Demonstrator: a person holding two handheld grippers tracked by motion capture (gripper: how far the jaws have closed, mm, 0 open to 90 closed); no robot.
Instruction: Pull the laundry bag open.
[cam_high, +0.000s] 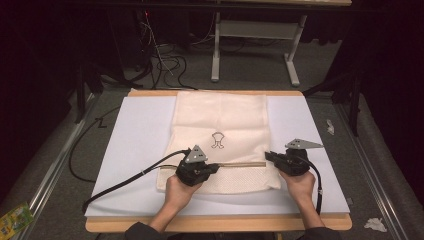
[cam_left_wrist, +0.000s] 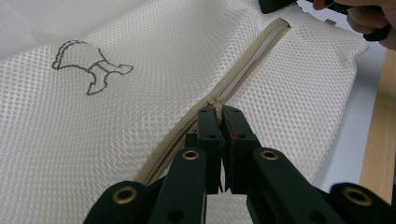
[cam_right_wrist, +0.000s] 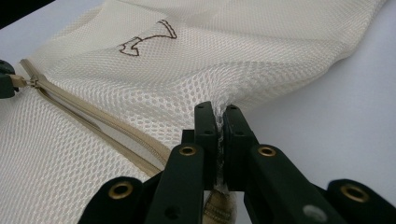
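Left gripper (cam_left_wrist: 219, 111) clamps the zipper pull (cam_left_wrist: 216, 105), right gripper (cam_right_wrist: 219, 112) pinches the mesh bag (cam_high: 220, 120) edge; keeping it taut should help the slide.

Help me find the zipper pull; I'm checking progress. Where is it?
In the left gripper view, the zipper pull sits pinched in the left gripper, partway along the mesh bag.

A wooden-edged table (cam_high: 215, 223) carries a pale blue mat (cam_high: 135, 145), with a cream mesh bag (cam_high: 220, 120) lying flat on it.
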